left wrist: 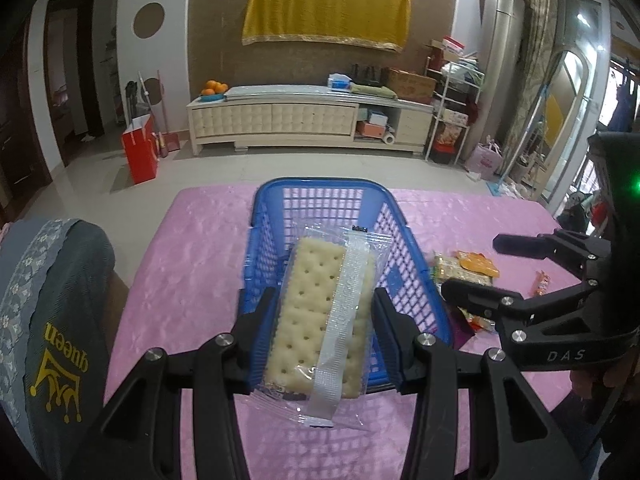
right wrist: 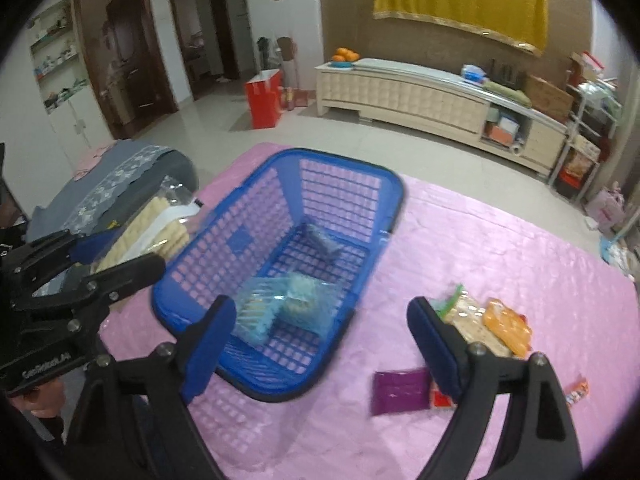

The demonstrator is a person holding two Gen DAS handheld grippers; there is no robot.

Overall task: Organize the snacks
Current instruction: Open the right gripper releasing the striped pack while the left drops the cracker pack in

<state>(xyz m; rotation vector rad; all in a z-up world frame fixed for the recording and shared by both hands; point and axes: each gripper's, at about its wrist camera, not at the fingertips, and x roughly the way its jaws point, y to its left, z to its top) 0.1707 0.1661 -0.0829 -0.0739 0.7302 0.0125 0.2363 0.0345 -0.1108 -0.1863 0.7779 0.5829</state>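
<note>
My left gripper point(left wrist: 323, 294) is shut on a clear packet of pale soda crackers point(left wrist: 320, 312), held lengthwise over the near end of the blue plastic basket point(left wrist: 320, 190). In the right wrist view that packet point(right wrist: 160, 220) hangs at the basket's point(right wrist: 340, 160) left side, in the left gripper point(right wrist: 116, 248). My right gripper point(right wrist: 322, 306) stands wide open above the basket's near right corner, with nothing between its fingers; the left wrist view shows it point(left wrist: 474, 264) to the basket's right. Inside the basket lie a clear cracker packet point(right wrist: 280, 308) and a dark packet point(right wrist: 324, 240).
Loose snacks lie on the pink tablecloth point(right wrist: 460, 240) right of the basket: an orange packet point(right wrist: 506, 328), a cracker packet point(right wrist: 468, 320), a purple packet point(right wrist: 400, 390), and a small candy point(right wrist: 578, 390). A grey-covered chair back point(left wrist: 52, 300) stands at the table's left edge.
</note>
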